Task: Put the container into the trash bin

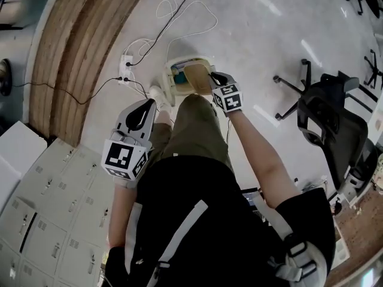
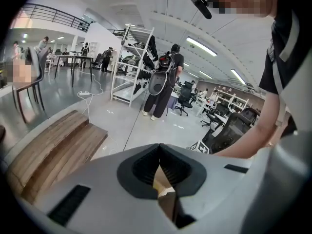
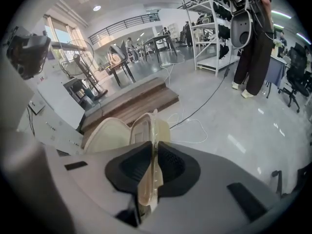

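Right gripper [image 1: 214, 76] angled down over trash bin [image 1: 179, 60], clamped on container [image 1: 197, 80]; left gripper [image 1: 145, 104] closed, empty.

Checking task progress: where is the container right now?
In the head view's upper centre, the container is clamped in the right claw, held over the trash bin on the floor in front of the person, not yet dropped in.

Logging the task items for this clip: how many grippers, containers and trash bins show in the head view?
grippers: 2 (left gripper, right gripper)
container: 1
trash bin: 1
total: 4
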`<action>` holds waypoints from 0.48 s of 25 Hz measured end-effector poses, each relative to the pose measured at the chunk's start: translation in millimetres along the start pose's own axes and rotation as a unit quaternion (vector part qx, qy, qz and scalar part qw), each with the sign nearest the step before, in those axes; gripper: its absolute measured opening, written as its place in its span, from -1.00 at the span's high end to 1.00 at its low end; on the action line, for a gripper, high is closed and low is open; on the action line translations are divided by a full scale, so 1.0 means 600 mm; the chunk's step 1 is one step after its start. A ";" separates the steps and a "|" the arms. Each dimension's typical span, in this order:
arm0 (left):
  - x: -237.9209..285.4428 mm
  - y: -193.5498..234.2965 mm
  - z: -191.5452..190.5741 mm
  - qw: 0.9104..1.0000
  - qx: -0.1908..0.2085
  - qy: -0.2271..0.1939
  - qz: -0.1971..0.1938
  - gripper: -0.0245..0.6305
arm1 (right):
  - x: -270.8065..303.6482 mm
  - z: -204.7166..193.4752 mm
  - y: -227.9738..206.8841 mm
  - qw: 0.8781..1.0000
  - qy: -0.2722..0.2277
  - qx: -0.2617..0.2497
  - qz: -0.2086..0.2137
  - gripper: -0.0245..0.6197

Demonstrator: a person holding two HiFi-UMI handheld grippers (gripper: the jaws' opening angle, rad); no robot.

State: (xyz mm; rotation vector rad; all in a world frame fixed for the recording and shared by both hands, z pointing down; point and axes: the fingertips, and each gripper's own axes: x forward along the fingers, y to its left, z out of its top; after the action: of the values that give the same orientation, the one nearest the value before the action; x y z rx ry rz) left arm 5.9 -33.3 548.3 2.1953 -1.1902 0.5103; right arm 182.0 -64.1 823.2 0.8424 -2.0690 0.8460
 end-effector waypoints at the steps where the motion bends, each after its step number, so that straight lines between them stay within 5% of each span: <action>1: 0.000 0.003 -0.003 1.000 -0.005 0.000 0.003 0.90 | 0.009 -0.002 -0.003 1.000 0.005 -0.005 -0.001 0.76; 12: 0.007 0.039 -0.051 0.998 -0.041 0.017 0.042 0.90 | 0.118 -0.041 -0.021 0.996 0.059 -0.071 0.003 0.76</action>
State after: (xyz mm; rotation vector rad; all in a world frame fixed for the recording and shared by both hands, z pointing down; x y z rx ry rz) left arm -13.6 -26.0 580.9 2.0673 -1.2672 0.5228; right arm 164.4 -72.6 896.7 0.6927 -2.0022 0.7252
